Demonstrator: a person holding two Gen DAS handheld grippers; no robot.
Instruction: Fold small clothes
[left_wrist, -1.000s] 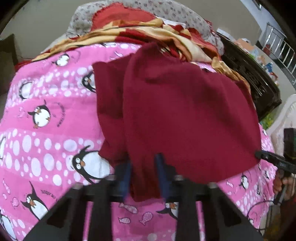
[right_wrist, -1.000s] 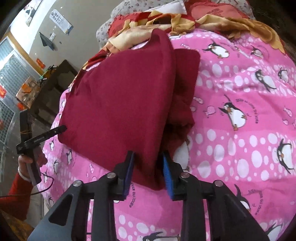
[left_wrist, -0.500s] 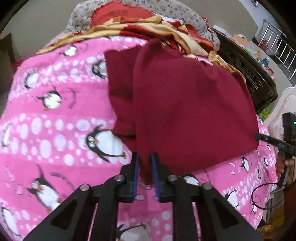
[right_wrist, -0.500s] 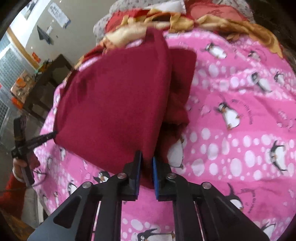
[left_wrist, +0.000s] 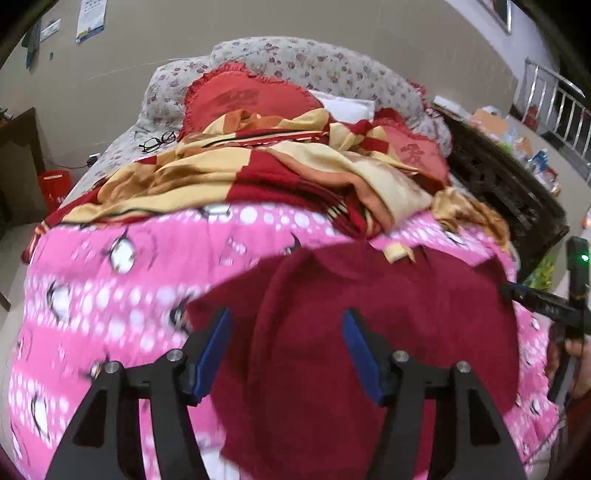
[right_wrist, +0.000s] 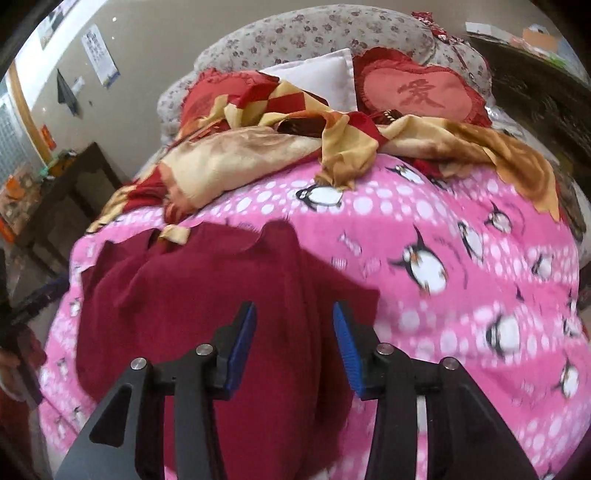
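Maroon cloth (left_wrist: 369, 332) lay folded on the pink penguin blanket (left_wrist: 110, 295) below the left gripper (left_wrist: 286, 350), whose jaws had just been opening and held nothing. In the right view, the right gripper (right_wrist: 293, 339) likewise had just parted above the cloth (right_wrist: 203, 295).

Dark maroon garment (left_wrist: 369, 332), plain, on a hot-pink blanket (right_wrist: 461, 295) patterned with white dots and black-and-white penguins. Red, cream and gold patchwork throw (left_wrist: 277, 173) along the blanket's far edge. Red heart cushion (right_wrist: 421, 96); grey floral pillow (left_wrist: 314, 62). Blue pads (right_wrist: 243, 343) on black fingers.
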